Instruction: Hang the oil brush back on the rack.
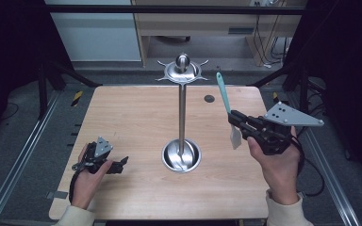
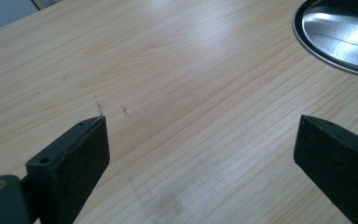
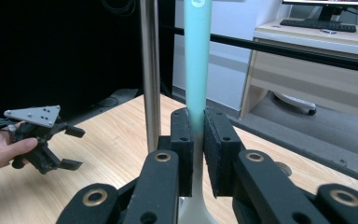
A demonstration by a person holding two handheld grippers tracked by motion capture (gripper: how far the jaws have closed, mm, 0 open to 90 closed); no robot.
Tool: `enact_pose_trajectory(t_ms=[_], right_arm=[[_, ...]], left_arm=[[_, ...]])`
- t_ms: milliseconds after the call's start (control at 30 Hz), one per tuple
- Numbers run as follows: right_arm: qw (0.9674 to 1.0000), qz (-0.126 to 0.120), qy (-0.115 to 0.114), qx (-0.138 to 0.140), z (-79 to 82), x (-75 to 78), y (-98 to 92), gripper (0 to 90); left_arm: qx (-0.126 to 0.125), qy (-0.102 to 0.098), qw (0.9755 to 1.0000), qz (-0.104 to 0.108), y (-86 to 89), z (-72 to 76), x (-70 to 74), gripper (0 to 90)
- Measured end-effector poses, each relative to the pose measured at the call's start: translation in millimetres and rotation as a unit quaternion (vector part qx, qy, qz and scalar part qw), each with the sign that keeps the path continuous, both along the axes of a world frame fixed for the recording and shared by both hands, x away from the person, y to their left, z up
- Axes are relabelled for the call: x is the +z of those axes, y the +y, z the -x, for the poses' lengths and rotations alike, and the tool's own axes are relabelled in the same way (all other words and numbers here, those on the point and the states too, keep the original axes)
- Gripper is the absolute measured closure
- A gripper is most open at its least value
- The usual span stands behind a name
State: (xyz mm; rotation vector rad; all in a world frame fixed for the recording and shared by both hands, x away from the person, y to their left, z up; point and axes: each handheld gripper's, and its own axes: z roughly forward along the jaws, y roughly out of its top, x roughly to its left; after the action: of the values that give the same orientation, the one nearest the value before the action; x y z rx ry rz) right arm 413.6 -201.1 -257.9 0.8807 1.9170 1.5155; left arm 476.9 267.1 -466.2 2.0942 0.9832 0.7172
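A metal utensil stand [image 1: 182,110] rises from a round steel base [image 1: 181,155] at the table's middle, with a hooked disc at its top [image 1: 182,70]. My right gripper [image 1: 235,121] is shut on a spatula with a teal handle [image 1: 223,92] and a pale blade [image 1: 235,136], held upright to the right of the pole. In the right gripper view the pads clamp the teal handle [image 3: 197,70], with the pole [image 3: 150,70] just left of it. My left gripper [image 1: 120,164] rests low on the table at the front left, open with nothing between its fingers [image 2: 81,154].
The wooden table [image 1: 132,117] has a small dark hole [image 1: 209,99] at its back right. The steel base's rim [image 2: 335,37] lies ahead and right of the left gripper. A desk with a keyboard [image 3: 317,24] stands beyond the table.
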Motion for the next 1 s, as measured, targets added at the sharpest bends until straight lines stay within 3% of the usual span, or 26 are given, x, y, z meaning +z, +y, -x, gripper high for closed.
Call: enact_pose_trajectory(t_ms=[1000], right_arm=[[0.9995,-0.002,0.005,0.032,-2.1,-2.5,8.5,82.6]], left_arm=[[-0.001,0.001,1.0000,-0.001,-0.6,0.0,-0.4,3.1]])
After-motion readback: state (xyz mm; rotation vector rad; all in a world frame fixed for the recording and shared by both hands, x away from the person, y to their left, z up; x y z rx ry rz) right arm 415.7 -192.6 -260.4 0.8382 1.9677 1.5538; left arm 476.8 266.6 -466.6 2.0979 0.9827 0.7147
